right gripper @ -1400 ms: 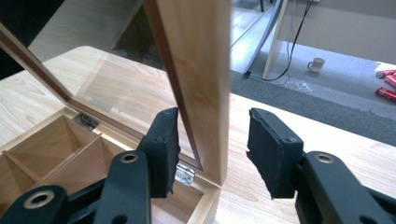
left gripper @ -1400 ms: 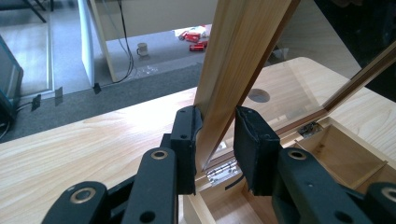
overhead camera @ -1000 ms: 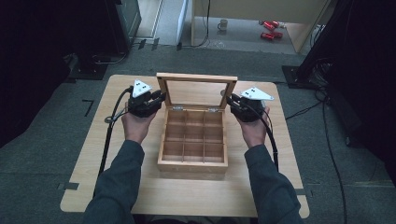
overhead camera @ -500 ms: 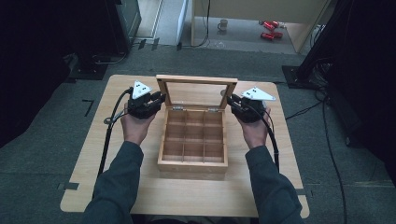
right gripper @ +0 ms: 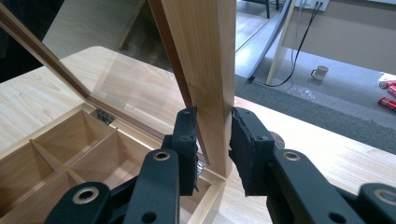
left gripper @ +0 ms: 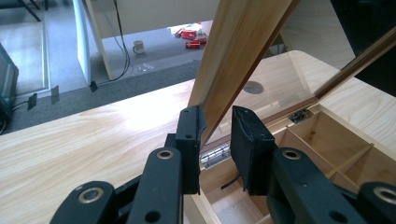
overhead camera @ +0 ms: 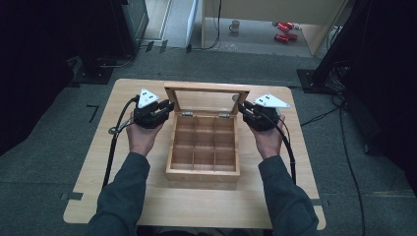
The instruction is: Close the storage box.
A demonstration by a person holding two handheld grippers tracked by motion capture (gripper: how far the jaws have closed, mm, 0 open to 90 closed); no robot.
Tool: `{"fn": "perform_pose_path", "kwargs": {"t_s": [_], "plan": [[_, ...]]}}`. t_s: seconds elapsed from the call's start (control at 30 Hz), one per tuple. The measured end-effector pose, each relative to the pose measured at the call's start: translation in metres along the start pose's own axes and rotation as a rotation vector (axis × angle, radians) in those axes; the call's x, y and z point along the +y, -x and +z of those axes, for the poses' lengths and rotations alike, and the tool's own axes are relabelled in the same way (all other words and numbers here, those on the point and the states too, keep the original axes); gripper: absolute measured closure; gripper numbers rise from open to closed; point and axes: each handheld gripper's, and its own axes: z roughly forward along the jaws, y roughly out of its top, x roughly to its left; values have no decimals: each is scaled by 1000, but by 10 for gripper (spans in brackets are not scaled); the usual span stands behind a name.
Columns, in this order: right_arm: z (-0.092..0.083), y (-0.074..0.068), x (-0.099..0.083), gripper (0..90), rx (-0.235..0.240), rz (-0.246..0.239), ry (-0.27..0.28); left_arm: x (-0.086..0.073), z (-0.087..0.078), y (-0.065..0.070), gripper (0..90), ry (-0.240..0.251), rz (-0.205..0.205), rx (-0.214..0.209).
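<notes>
Item: wooden compartment box (overhead camera: 203, 152), sitting at the centre of the light wooden table (overhead camera: 98, 162), its glass-paned lid (overhead camera: 206, 99) standing raised at the box's 12 o'clock edge.

Left gripper (overhead camera: 166, 106): lying at the box's 10 o'clock, held in the person's left hand (overhead camera: 142, 137). In the left gripper view its jaws are standing spread, straddling the lid's left side rail (left gripper: 233, 60); the rail is passing between the pads, close against the left pad, with a gap showing to the right pad.

Box interior: open dividers forming a grid of compartments, with hinges (overhead camera: 187, 114) showing along the rear edge.

Right gripper (overhead camera: 244, 108): lying at the box's 2 o'clock, held in the right hand (overhead camera: 268, 140). In the right gripper view its jaws are bracketing the lid's right side rail (right gripper: 205, 70), parted; whether the pads are touching the wood cannot be told.

Beyond the table at 12 o'clock: a mug (overhead camera: 235, 25) standing on the floor.
</notes>
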Motion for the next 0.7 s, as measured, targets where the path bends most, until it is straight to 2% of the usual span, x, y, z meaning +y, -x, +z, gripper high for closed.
{"fn": "perform_pose_path", "kwargs": {"t_s": [0.7], "plan": [[-9,-7,-17,704,19,19,1,-14,-11,5,740,13,-18,-22]]}}
